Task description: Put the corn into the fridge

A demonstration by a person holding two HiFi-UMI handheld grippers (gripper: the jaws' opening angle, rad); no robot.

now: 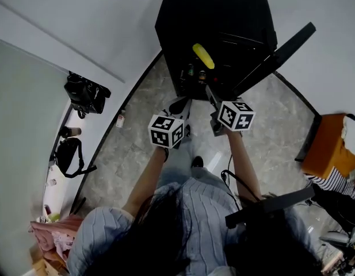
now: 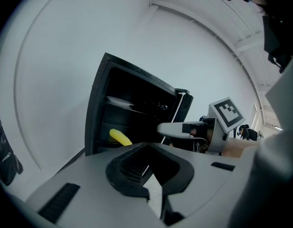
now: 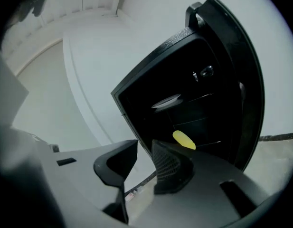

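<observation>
Right tongs (image 3: pixel 145 147) narrowly apart, empty; left tongs (image 2: pixel 147 146) shut (corn (image 3: pixel 184 140) in fridge (image 3: pixel 184 51)).

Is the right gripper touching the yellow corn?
Apart. The left gripper view shows the corn lying inside the fridge, with a clear gap to the right gripper.

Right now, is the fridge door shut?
No, the fridge door stands swung open, and the corn is in plain sight inside.

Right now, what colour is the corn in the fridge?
Yellow. The corn shows best in the head view, inside the black fridge.
</observation>
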